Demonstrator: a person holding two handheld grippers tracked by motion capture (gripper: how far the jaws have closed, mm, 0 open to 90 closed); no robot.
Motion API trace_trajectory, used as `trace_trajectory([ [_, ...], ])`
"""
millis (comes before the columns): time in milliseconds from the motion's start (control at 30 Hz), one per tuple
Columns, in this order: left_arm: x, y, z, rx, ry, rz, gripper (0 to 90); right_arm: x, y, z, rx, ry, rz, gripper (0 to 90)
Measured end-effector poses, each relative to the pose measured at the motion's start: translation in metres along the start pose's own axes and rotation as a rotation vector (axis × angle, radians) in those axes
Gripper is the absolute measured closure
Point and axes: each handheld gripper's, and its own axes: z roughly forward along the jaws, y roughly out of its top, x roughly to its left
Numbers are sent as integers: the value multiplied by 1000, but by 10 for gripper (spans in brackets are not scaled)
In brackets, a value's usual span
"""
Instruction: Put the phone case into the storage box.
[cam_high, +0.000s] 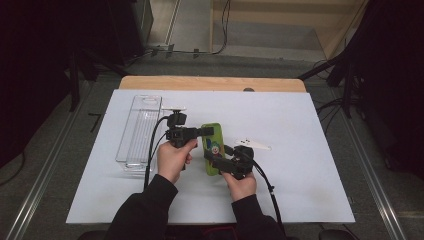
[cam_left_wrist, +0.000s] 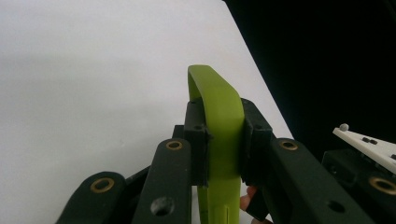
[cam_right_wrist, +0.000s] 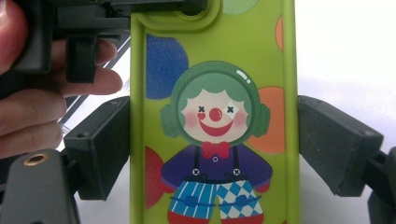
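Note:
A lime-green phone case (cam_high: 212, 146) printed with a clown hangs above the white table between both grippers. My left gripper (cam_high: 207, 131) comes in from the left and is shut on the case's far end. In the left gripper view its pads clamp the thin green edge (cam_left_wrist: 219, 116) from both sides. My right gripper (cam_high: 215, 162) holds the near part of the case. In the right gripper view the clown side of the case (cam_right_wrist: 215, 116) faces the camera and the two black pads (cam_right_wrist: 105, 144) sit against its long edges.
A clear plastic tray (cam_high: 140, 131) lies on the table's left part, just beyond the left hand. The white table sheet (cam_high: 300, 175) spreads to the right and front. A wooden table edge (cam_high: 210, 83) runs along the back, with dark floor and cables past it.

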Motion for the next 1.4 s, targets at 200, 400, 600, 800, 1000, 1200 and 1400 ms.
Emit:
trace_trajectory([
  [200, -1, 0, -2, -3, -21, -4, 784, -2, 3, -1, 15, 34, -26, 103],
  [400, -5, 1, -5, -10, -18, 23, 785, -1, 8, -3, 48, 63, -51, 0],
  [600, -17, 5, -12, -25, 7, 102, 784, -2, 17, -9, 76, 100, -81, 0],
  [800, -21, 9, -17, -21, 14, 147, 783, -3, 30, -13, 183, 171, -101, 0],
  [1000, -22, 10, -19, -8, 5, 189, 783, 1, 38, -14, 249, 197, -173, 0],
  [1200, -25, 15, -18, 8, -14, 274, 784, -4, 45, -15, 267, 261, -226, 0],
  [1400, -25, 18, -18, 27, -50, 331, 783, -12, 49, -17, 291, 263, -267, 0],
])
